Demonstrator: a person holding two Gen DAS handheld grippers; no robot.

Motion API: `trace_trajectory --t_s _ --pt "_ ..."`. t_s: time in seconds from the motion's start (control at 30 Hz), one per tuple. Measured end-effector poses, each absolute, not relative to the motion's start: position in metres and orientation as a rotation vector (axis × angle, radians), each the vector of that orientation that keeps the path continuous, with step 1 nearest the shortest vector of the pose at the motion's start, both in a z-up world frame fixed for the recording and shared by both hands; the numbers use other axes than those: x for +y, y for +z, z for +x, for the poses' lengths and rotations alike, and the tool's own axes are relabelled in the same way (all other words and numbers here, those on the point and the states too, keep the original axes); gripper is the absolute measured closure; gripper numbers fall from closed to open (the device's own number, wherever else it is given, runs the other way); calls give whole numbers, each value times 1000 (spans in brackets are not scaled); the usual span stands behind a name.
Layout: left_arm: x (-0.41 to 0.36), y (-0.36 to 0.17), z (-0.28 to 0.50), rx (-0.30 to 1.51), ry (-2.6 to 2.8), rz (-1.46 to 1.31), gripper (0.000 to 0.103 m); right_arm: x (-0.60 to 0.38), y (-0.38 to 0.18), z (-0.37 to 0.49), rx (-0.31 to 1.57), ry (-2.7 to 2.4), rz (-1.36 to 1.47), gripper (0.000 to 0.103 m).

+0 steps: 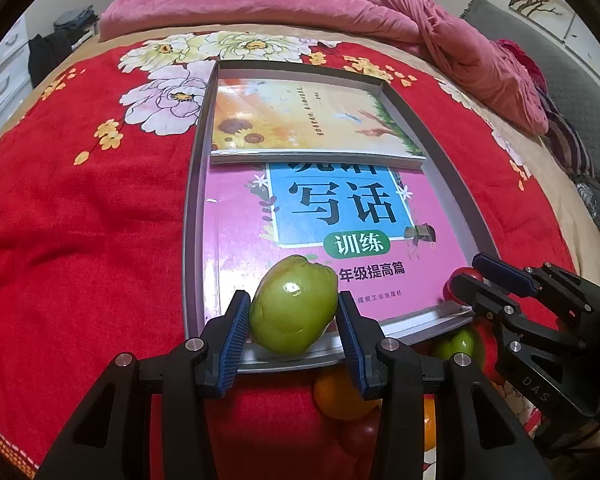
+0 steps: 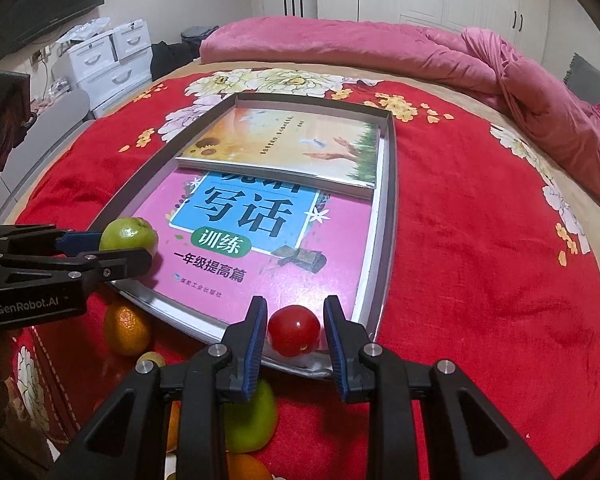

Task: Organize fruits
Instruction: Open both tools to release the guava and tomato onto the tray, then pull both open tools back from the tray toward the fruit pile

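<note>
L gripper has its jaws clamped on a green fruit, held over the near-left corner of the grey tray w/ two books, which lies on the red floral blanket on the bed. R gripper jaws are nearly closed, gripping a small red tomato at the tray's near-right corner. An orange & a green apple lie on the blanket just in front of the tray.

Bright indoor light, sharp ctr (fisheye warp, dark corners).
</note>
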State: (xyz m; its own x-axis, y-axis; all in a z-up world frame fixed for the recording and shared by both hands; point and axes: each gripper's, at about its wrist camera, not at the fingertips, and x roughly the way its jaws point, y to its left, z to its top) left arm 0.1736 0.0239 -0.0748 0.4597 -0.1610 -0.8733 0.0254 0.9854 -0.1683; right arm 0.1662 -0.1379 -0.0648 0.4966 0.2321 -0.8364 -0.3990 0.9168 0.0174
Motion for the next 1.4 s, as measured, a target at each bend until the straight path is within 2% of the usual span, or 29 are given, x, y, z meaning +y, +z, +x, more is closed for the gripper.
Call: trace_trajectory --t_s 0.23,0.3,0.37,0.6,0.63,0.8,0.9,1.13,1.2,1.4 --pt "27 -74 173 1094 -121 -161 58 -142 -61 166 975 391 -153 73" --pt "27 -73 173 1097 -118 -159 58 -143 -58 164 968 394 -138 68" --pt "27 -72 172 1094 -117 -154 58 -145 -55 163 960 396 -117 56" --pt "28 -63 168 1083 -123 -162 57 -147 -46 159 946 398 -94 53" --pt "28 -62 168 1081 -122 -161 57 -148 -46 159 945 398 -91 50" --pt "31 -54 163 1065 -123 -173 53 -149 -39 156 930 395 -85 46" --pt "31 -49 161 1057 -124 -172 49 -150 -35 155 921 391 -77 40" --pt "34 -36 155 1033 -124 -174 46 -151 -26 152 899 390 -68 38" --pt "34 -31 154 1020 -127 -180 42 -151 -23 151 889 387 -66 37" --pt "35 -13 147 978 -137 -184 38 -152 -11 148 857 377 -57 32"
